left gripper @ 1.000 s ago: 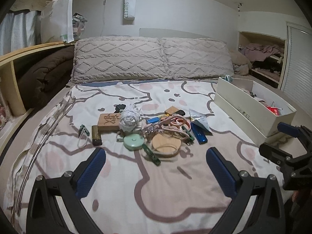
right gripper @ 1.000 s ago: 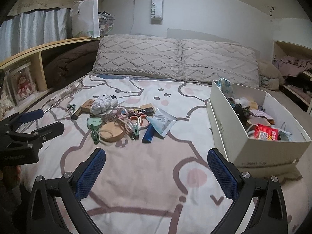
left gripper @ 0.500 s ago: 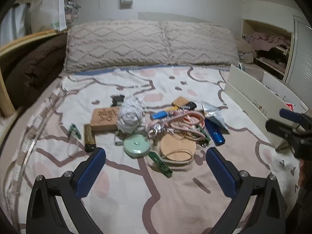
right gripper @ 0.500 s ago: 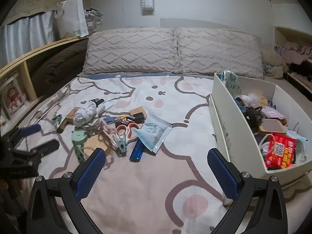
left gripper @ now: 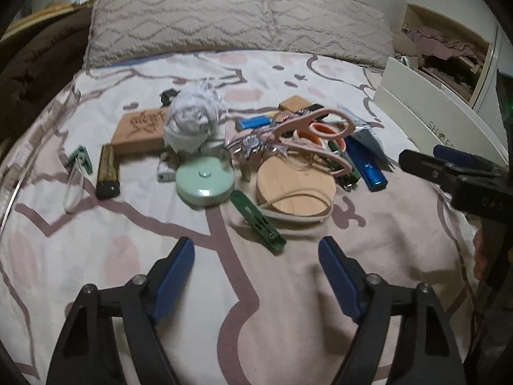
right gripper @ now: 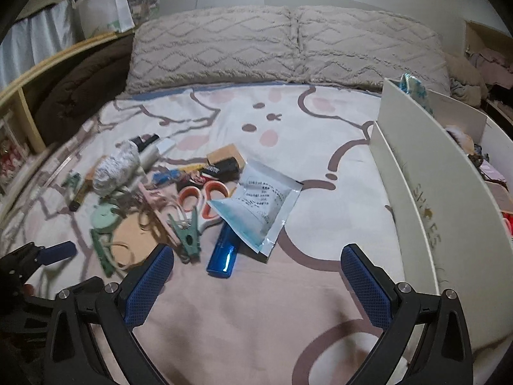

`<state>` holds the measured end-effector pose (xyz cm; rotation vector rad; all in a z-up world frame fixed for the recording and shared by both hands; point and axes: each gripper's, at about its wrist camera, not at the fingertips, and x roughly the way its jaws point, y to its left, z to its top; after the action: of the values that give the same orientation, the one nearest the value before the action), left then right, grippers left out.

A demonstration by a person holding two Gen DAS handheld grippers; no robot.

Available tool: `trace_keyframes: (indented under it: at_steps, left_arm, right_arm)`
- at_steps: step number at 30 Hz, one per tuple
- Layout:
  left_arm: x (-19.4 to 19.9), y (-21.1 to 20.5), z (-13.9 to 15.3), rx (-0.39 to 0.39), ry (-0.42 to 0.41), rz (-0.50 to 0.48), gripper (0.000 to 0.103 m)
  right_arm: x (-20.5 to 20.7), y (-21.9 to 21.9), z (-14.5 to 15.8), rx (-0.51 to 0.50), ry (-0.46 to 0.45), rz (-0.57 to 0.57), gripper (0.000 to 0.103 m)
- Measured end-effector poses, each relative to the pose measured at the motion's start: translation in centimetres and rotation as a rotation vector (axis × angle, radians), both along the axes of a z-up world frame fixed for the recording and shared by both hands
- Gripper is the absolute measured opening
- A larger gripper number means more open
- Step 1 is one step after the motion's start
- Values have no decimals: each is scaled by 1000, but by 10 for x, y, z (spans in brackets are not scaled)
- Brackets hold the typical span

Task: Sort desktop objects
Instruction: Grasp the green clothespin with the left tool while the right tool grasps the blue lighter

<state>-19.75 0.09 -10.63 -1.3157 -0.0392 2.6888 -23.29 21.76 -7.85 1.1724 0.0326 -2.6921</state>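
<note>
Clutter heaped mid-bed [left gripper: 96, 256], toward pillow-end half. Your left gripper [left gripper: 256, 266] hovers before it, jaws closing, nothing between. Green clip [left gripper: 258, 221] lies nearest, long axis diagonal, near end pointing at your right pad. Your right gripper [right gripper: 256, 276] jaws spread, empty. Blue tube [right gripper: 224, 253] lies just ahead, long axis running from you toward pillows. White box [right gripper: 413, 192] along bed's right edge.
</note>
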Motion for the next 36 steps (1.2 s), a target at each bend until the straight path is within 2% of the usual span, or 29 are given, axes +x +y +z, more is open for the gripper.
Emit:
trace_keyframes:
  at_steps: [5, 7, 9, 10, 11, 13, 15, 17, 20, 25, 26, 28, 31, 36]
  left_arm:
    - [-1, 0, -3, 11, -8, 13, 73]
    - [-3, 1, -3, 8, -8, 16, 64]
    - [-4, 2, -3, 4, -7, 16, 58]
    - [-5, 3, -4, 2, -6, 14, 56]
    - [-5, 4, -4, -1, -4, 12, 55]
    - [-5, 6, -3, -4, -1, 4, 46]
    - [-5, 7, -3, -11, 2, -3, 44]
    - [-5, 10, -3, -18, 5, -9, 44]
    - [-6, 13, -2, -29, 7, -16, 43]
    - [-8, 14, -3, -26, 5, -14, 31]
    - [-8, 13, -3, -21, 3, -14, 29]
    - [-9, 12, -3, -6, -1, -17, 22]
    - [-8, 13, -3, 3, -4, -31, 16]
    - [-7, 8, 0, 36, 2, -26, 13]
  right_arm:
    - [-3, -12, -14, 37, -4, 28, 103]
    - [-2, -15, -16, 39, -2, 48, 95]
    - [-3, -17, -19, 33, -15, 57, 81]
    - [-4, -17, -20, 28, -24, 58, 80]
    - [-5, -17, -22, 24, -33, 60, 73]
    - [-7, -18, -27, 17, -48, 65, 64]
    - [-8, -20, -31, 17, -67, 74, 54]
    - [-10, -24, -34, 27, -75, 85, 50]
    - [-12, -31, -35, 43, -74, 107, 49]
    - [-19, -43, -40, 102, -74, 117, 45]
    - [-20, -44, -41, 110, -68, 114, 42]
    - [-20, -43, -42, 107, -62, 109, 39]
    - [-19, -37, -41, 87, -53, 93, 27]
    - [-11, -32, -40, 66, -51, 93, 25]
